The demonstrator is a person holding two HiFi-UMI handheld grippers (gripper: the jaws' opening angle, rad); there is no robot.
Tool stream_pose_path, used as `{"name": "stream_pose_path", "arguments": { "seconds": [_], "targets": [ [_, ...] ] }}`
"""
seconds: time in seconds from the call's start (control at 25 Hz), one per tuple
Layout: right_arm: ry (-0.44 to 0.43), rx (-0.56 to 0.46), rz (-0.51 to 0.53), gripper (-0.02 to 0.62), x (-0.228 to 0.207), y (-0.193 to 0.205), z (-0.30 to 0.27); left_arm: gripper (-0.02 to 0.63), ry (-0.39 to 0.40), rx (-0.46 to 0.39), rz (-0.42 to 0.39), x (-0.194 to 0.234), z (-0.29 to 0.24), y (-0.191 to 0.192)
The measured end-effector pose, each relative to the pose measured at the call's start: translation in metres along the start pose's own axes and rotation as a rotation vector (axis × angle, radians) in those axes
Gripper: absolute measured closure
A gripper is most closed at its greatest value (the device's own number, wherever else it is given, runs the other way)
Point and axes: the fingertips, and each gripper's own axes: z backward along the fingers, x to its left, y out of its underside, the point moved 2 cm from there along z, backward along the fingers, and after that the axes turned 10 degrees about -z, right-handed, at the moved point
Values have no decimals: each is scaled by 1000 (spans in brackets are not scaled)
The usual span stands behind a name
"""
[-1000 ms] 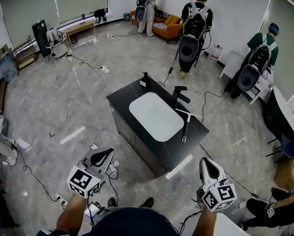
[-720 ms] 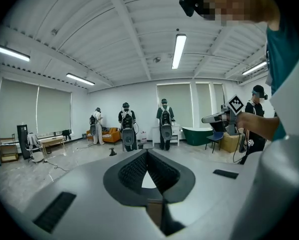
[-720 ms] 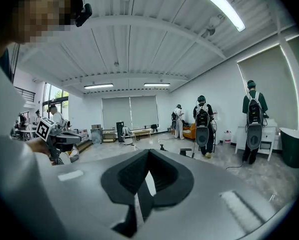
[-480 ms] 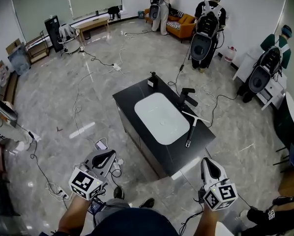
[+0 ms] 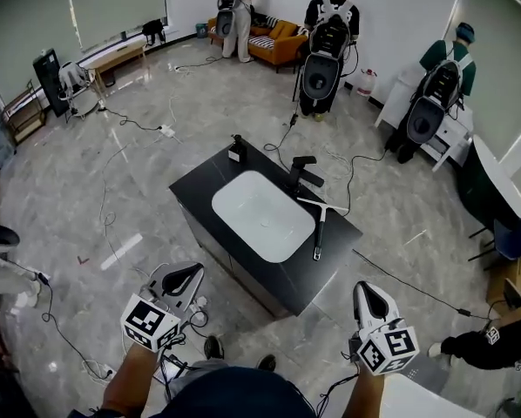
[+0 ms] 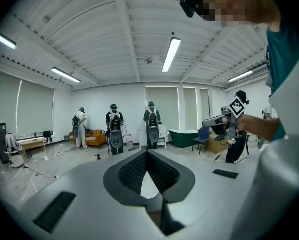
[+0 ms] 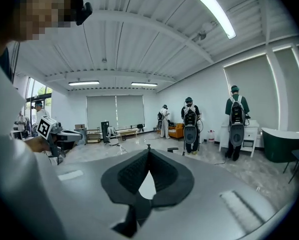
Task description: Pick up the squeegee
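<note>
Pending, nothing grasped yet | squeegee lies on desk, well apart | left tongs and right tongs pressed together; empty

left gripper: light grey rounded wedge shell; black teardrop-shaped recess lined with ribbed black pads
right gripper: same build, grey shell with black pad lining
left cube: white, behind the gripper shell; black square marker patterns on each visible face
right cube: same white cube, same kind of black square markers
slots: dark rectangular cut-outs on the upper face of the grey housing, seen in both gripper views
top: dark teal-blue; sleeves end above the forearms
headgear: black mount on the head
shoes: dark
cable: thin, black, beside the right wrist
</note>
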Motion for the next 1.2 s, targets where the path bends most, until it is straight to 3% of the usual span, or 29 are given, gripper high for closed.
{"name": "stream_pose_path", "arguments": {
  "seconds": [0.36,0.64,0.88,1.2],
  "targets": [
    [173,-58,-15,584,34,4,-17,600,155,-57,-37,66,-30,3],
    [243,-78,-3,584,57,4,-41,600,212,-83,-47,107,-39,8],
    [252,-45,19,584,52,4,-68,600,199,-80,-26,134,-51,16],
    [179,6,54,584,-13,-7,-122,600,92,-35,-11,152,-85,21]
  ]
}}
